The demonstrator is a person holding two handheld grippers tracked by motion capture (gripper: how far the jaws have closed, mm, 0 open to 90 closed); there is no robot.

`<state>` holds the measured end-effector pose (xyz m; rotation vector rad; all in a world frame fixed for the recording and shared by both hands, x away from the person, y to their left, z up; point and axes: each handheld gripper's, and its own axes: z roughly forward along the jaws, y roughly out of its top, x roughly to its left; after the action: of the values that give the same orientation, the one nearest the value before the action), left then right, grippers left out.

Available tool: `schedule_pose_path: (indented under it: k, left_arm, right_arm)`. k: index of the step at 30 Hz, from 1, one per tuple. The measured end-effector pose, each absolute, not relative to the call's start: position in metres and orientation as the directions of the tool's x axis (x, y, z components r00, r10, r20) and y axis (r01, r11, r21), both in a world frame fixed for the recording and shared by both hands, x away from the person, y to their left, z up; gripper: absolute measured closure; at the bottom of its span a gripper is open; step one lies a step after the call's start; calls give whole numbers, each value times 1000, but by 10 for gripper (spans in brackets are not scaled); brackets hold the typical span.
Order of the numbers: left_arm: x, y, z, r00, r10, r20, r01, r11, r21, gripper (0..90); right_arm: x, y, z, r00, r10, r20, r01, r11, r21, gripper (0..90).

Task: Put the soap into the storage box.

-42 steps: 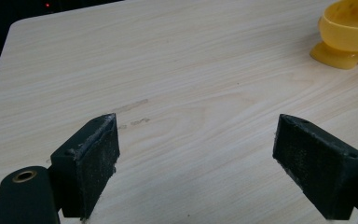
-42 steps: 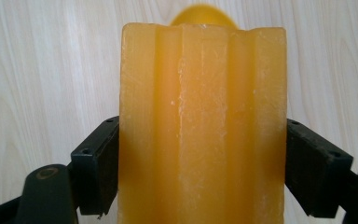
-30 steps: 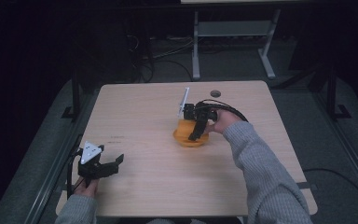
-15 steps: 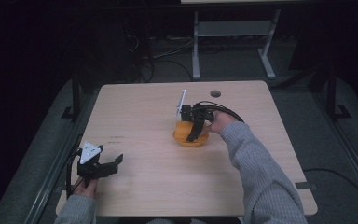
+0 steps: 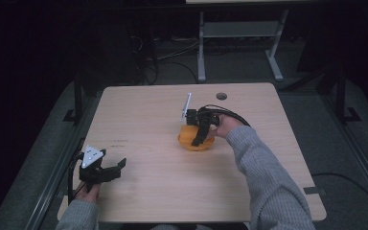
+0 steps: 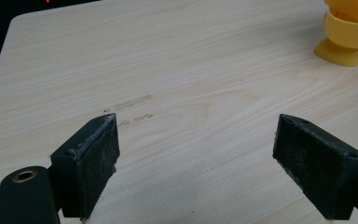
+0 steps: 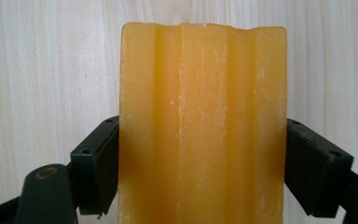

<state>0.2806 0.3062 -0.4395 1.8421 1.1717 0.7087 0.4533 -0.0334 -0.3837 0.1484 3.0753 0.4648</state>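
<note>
Wooden counter (image 5: 143, 115): two tools, one yellow object counted. Left tool (image 5: 106, 168) at near-left corner, jaws spread wide, nothing between. One yellow ridged object (image 7: 203, 126) mid-counter, right of centre. Right tool (image 5: 200, 135) over it, jaws pinching object's two sides.

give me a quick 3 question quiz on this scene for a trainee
1. True or false: the left gripper is clamped on the orange block.
2. Multiple choice: what sits between the right gripper's jaws? A) a blue cup B) the orange block C) a metal spoon
3. Fill in: the left gripper's jaws stand wide apart over the bare wood of the ____.

Key
1. False. It stands open near the table's near left corner, apart from the block.
2. B. The jaws press the block's two sides in the right gripper view.
3. table
</note>
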Motion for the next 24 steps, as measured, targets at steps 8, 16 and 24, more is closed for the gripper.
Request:
schedule_pose_path:
  k: [8,16,24]
  left_arm:
    - [281,306,-440,407,913,27,452,-227,862,136]
    - [281,306,-440,410,912,27,453,-229,862,136]
    - [281,306,-440,409,912,25,454,-228,861,136]
  right_arm:
    - [453,-36,-384,-994,107,-10,99,947,306,208]
    - [453,-37,-385,-992,125,6,121,943,310,202]
    - [454,-37,-386,-990,138,16,136,942,307,201]
